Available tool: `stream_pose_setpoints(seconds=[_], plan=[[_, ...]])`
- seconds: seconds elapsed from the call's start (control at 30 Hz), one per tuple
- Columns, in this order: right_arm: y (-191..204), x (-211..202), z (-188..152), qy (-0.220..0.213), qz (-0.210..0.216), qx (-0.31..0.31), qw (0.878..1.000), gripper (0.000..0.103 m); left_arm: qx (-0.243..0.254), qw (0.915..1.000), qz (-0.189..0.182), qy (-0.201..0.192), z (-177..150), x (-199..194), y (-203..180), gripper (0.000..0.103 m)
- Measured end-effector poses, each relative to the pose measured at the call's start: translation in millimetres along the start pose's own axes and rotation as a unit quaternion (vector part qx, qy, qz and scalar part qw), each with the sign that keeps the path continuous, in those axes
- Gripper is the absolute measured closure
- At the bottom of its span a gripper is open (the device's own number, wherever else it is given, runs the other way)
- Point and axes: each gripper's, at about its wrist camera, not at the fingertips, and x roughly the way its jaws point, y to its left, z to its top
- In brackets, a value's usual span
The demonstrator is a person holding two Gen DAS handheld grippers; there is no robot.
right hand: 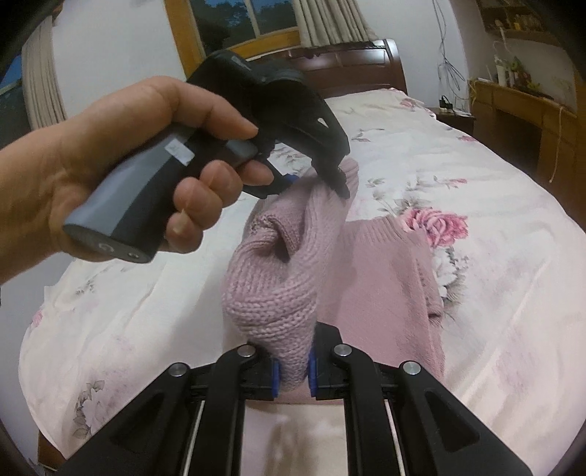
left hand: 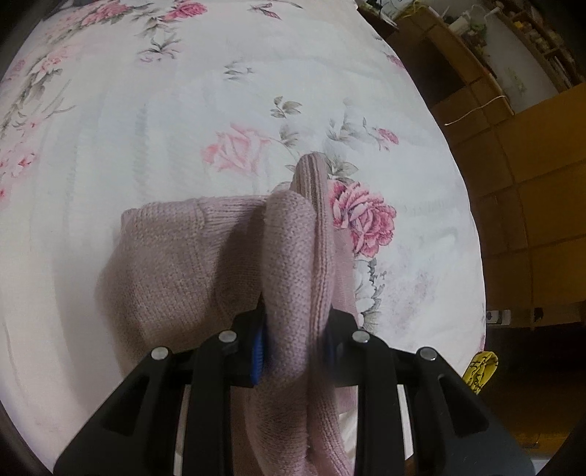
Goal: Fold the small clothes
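Pink knitted sweater [right hand: 370, 278] partly lifted off the floral bedspread [right hand: 512, 293], left gripper [left hand: 293, 351] clamped on one bunched edge, right gripper [right hand: 293, 377] clamped on another, a hand [right hand: 110, 164] holding the left tool.

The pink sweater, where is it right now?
The pink sweater is partly lifted off the flowery bed, pinched by both claws: the right claw grips one bunch, the left claw another.

place: home bedroom | bed [right hand: 494, 205] with floral sheet | curtained window [right hand: 249, 18] | headboard [right hand: 351, 66]
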Motion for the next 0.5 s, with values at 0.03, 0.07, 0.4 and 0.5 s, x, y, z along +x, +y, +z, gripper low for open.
stream_pose_setpoints(seconds=[0.03, 0.07, 0.4, 0.5], plan=[[-4, 0, -1, 0.002, 0.001, 0.005, 1.0, 0.093, 0.001, 1.0, 0.002, 0.0, -1, 2, -2, 0.079], [-6, 0, -2, 0.003, 0.001, 0.008, 1.0, 0.093, 0.002, 1.0, 0.003, -0.001, -1, 5, -4, 0.08], [-37, 1, -12, 0.013, 0.013, 0.046, 0.999, 0.093, 0.016, 0.9996, 0.017, -0.013, -7, 27, -25, 0.079], [-49, 4, -19, 0.018, 0.017, 0.063, 0.998, 0.093, 0.025, 0.9991, 0.027, -0.02, -10, 37, -35, 0.079]])
